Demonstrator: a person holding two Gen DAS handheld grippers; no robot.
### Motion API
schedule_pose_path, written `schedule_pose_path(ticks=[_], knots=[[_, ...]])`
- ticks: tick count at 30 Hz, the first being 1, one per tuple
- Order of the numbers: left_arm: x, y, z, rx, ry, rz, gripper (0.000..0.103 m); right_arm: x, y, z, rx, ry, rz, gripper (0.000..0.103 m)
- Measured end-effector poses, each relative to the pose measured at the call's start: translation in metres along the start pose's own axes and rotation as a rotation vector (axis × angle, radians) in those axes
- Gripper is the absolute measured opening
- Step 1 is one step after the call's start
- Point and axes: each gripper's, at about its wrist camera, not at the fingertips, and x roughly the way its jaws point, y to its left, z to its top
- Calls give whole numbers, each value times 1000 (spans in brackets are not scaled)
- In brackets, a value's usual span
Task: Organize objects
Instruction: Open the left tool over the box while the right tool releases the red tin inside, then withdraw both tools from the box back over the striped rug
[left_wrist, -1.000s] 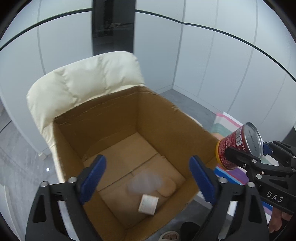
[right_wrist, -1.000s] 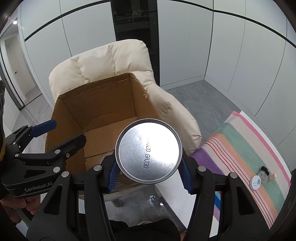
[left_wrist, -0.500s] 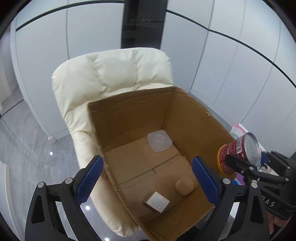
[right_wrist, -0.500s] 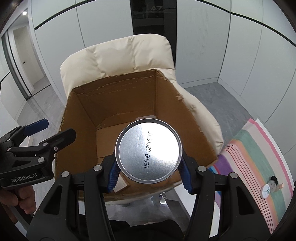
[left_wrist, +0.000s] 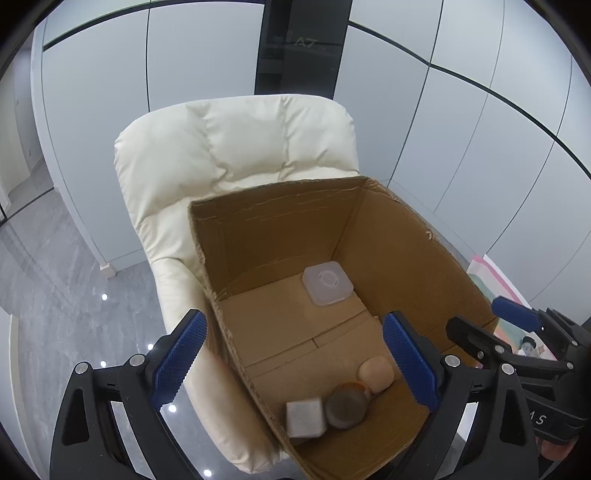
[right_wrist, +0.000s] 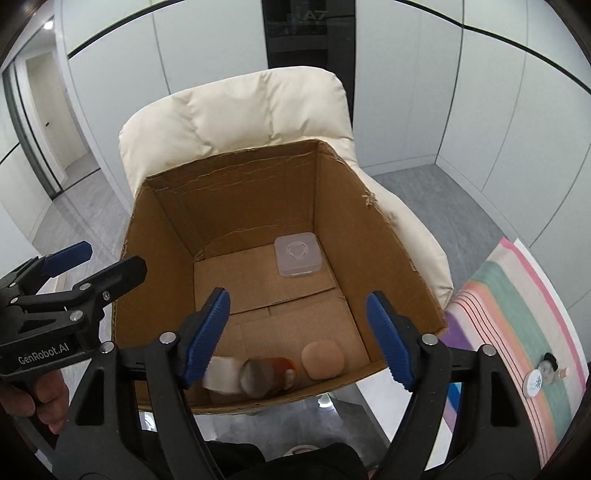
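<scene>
Both my grippers hang spread wide with nothing between their blue pads: the right gripper sits over the near edge of the cardboard box, and the left gripper straddles the box's left wall, one finger outside it and one over the inside. The can lies on the box floor near the front wall, blurred in the right wrist view, its metal end facing up toward me. It lies between a small white block on its left, which it looks to be touching, and a round tan pad on its right. A clear square lidded container sits in the far right corner. The box rests on a cream padded chair; a striped cloth lies off to the right.
</scene>
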Motion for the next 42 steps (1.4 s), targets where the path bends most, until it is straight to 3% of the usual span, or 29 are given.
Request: schedule_pose_path(ticks=[4,11,15,18,42], knots=[[3,-13,2,15,0,-14,97,-4,-12,-4,9,-3,-21,82],[14,-37,5,43,3,-11,97,-13,-46,-12,57,-13,-78,96],[20,-51,6,55,10,-2,103,-19,-68,-17,94,-20,-107,103],[21,-63,6,73,0,23,103,-24,-80,-21,113,-29,-146,103],[32,-205,-10,241,30,-147,103,-82,-215,-85,333,-25,-294,103]])
